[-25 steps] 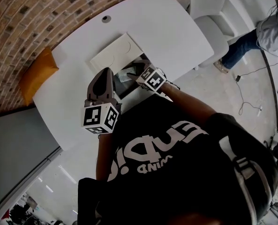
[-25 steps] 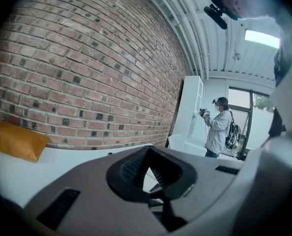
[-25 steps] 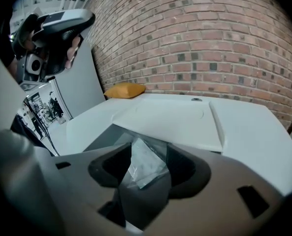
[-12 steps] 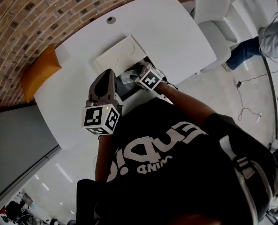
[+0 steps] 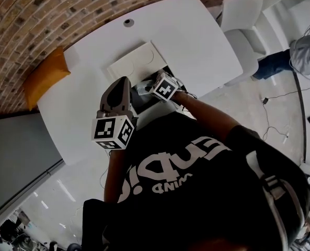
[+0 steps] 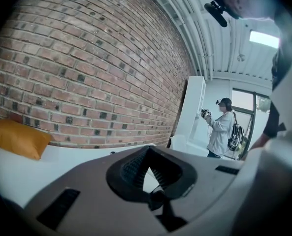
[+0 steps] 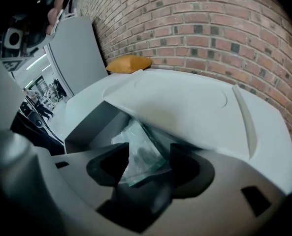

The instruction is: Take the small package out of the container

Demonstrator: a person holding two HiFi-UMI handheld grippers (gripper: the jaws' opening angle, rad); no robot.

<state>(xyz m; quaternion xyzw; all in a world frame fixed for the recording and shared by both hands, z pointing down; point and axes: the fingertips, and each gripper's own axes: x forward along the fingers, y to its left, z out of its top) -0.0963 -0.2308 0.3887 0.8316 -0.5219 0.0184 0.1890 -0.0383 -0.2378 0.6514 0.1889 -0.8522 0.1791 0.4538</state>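
- Your right gripper (image 7: 145,166) dips into the container (image 7: 86,126), fingers just opening wide with the small package (image 7: 140,149) loose between them.
- Your left gripper (image 6: 148,173) hovers over the desk (image 5: 196,41), fingers closed, empty.

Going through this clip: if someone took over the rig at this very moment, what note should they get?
Left gripper: shut, empty, held about level over the table beside the container.
Right gripper: jaws have just been opening and are now wide, angled down into the open container, one on each side of the small package; the pads are not pressing it.
Done: white lid is back, and the approach is made.
Left: close on the package and lift it out.
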